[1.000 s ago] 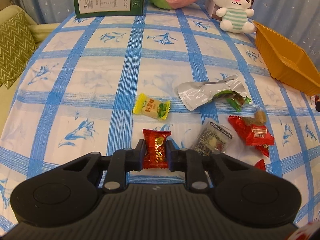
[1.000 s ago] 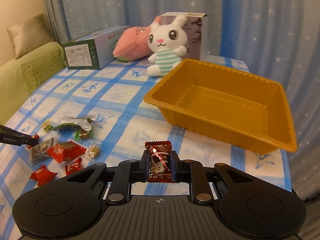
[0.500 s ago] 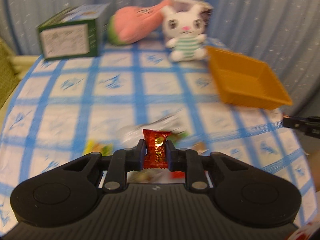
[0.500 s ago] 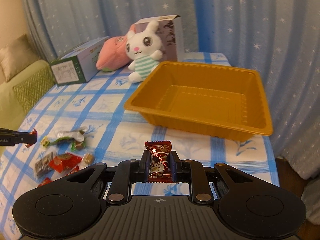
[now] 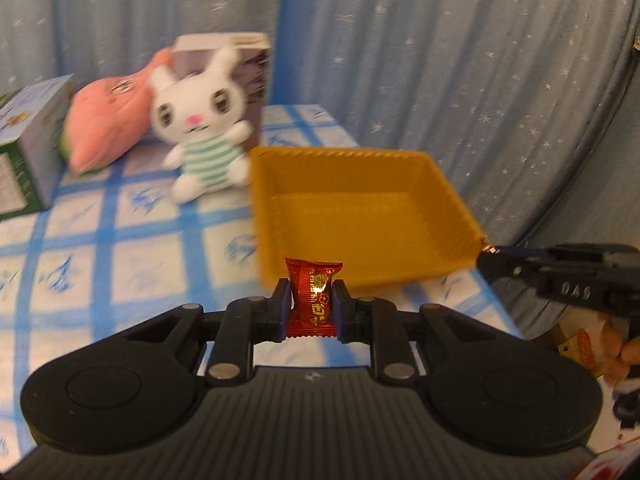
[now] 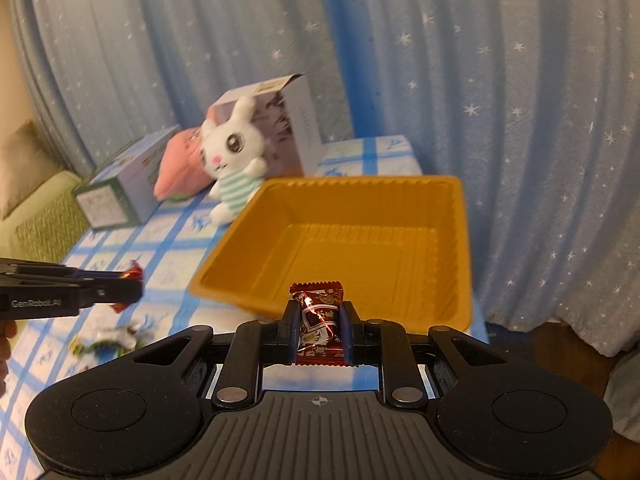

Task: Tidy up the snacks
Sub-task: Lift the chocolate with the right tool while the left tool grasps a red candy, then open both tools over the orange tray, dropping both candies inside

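My left gripper (image 5: pixel 309 304) is shut on a bright red candy (image 5: pixel 313 296) and holds it in the air just before the near wall of the orange tray (image 5: pixel 360 216). My right gripper (image 6: pixel 319 332) is shut on a dark red candy (image 6: pixel 320 320), raised at the near rim of the same tray (image 6: pixel 360 248), which is empty inside. The left gripper also shows at the left of the right wrist view (image 6: pixel 120 288), the right gripper at the right of the left wrist view (image 5: pixel 492 260).
A white plush rabbit (image 5: pixel 200 128), a pink plush (image 5: pixel 108 120), a grey box (image 6: pixel 280 120) and a green box (image 6: pixel 116 196) stand at the table's far side. A few loose snacks (image 6: pixel 116 340) lie left of the tray. Blue curtains hang behind.
Both grippers have lifted their candies and swung toward the orange tray. The left one rose off the table from the snack pile; the tray now fills both views.
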A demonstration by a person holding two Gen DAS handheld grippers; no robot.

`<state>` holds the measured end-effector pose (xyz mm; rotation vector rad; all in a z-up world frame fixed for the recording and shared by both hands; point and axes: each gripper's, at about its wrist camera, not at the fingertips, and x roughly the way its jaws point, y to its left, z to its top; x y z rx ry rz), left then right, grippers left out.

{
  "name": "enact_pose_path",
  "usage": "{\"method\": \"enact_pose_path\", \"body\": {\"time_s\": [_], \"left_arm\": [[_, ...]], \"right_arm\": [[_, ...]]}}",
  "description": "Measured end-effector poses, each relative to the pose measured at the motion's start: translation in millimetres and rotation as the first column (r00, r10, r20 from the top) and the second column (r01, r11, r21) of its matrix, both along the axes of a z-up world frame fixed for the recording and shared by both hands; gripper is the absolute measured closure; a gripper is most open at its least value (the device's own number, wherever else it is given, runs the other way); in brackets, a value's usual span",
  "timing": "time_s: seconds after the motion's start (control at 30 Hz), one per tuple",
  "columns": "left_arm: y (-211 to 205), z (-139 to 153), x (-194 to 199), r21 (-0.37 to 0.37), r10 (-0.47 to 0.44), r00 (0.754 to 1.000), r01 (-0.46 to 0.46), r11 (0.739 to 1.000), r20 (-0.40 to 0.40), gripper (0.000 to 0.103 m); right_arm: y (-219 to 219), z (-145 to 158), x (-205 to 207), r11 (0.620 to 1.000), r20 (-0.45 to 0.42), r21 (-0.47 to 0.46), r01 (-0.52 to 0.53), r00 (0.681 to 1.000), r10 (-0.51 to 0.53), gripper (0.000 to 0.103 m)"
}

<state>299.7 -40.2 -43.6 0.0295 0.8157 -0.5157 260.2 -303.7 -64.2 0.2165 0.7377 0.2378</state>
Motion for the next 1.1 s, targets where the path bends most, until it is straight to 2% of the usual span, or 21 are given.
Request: {"method": "enact_pose_path", "body": {"time_s": [0.23, 0.47, 0.67, 0.87, 0.97, 1.1], "left_arm": [[-53, 4, 35, 0.007, -0.032, 0.999, 0.032, 0.999, 0.002, 0.084], [-84, -8, 67, 0.028, -0.024, 0.999, 0.025, 0.999, -0.037, 0.083], [-95, -23, 85, 0.032, -0.016, 0.996, 0.019, 0.999, -0.085, 0.083], [-102, -38, 92, 0.053, -0.006, 0.996, 0.011, 0.999, -0.092, 0.083], [-102, -42, 95, 0.053, 0.002, 0.995, 0.003, 0.999, -0.104, 0.077], [-97, -44, 96, 0.061, 0.002, 0.994, 0.005, 0.998, -0.105, 0.077]], "right_arm": [[-20, 1, 34, 0.999, 0.001, 0.022, 0.027, 1.0, -0.027, 0.082], [-33, -8, 65, 0.998, -0.022, 0.048, 0.048, 0.999, -0.047, 0.082], [-36, -17, 79, 0.997, -0.042, 0.057, 0.055, 0.998, -0.052, 0.082], [-36, -25, 88, 0.996, -0.059, 0.056, 0.066, 0.996, -0.063, 0.082], [-36, -28, 90, 0.996, -0.064, 0.054, 0.071, 0.996, -0.068, 0.082], [-37, -29, 92, 0.996, -0.064, 0.057, 0.069, 0.996, -0.066, 0.082]]}}
